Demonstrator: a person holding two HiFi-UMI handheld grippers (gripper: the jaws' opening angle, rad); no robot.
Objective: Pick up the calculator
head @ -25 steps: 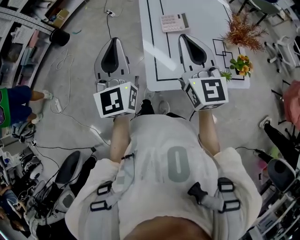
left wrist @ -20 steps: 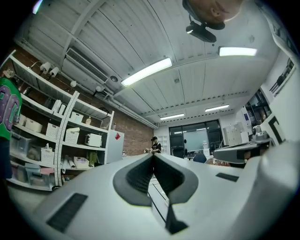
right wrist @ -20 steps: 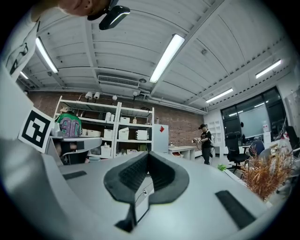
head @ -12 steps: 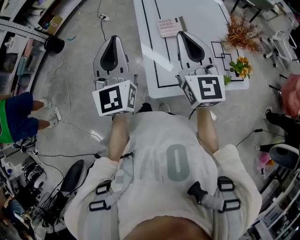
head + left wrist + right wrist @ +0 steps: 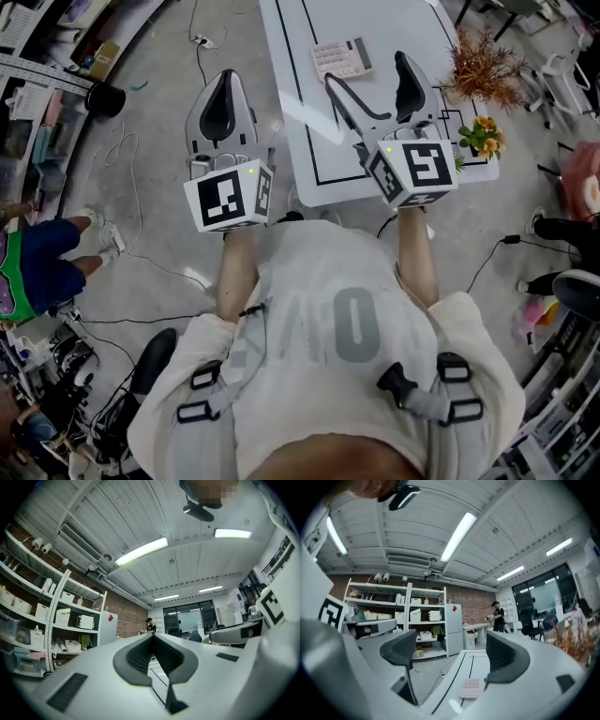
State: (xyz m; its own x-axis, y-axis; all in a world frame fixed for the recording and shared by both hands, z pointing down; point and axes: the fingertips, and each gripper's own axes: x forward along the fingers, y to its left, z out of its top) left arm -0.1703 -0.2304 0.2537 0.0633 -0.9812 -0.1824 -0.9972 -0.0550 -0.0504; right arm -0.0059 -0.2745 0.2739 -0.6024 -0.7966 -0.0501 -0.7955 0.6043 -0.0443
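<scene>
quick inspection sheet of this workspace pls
surface: white table with black lines
job's things: calculator flat near the table's left edge, untouched
clutter: dried plant and small flowers at the right edge
grippers: left gripper shut, empty, over the floor; right gripper has just been opening, nothing between its jaws, calculator ahead
cables: white cable loose on the floor
surroundings: shelves, person in blue shorts

We see a white desk bearing a dried plant and yellow flowers; a black bucket sits on the floor.
</scene>
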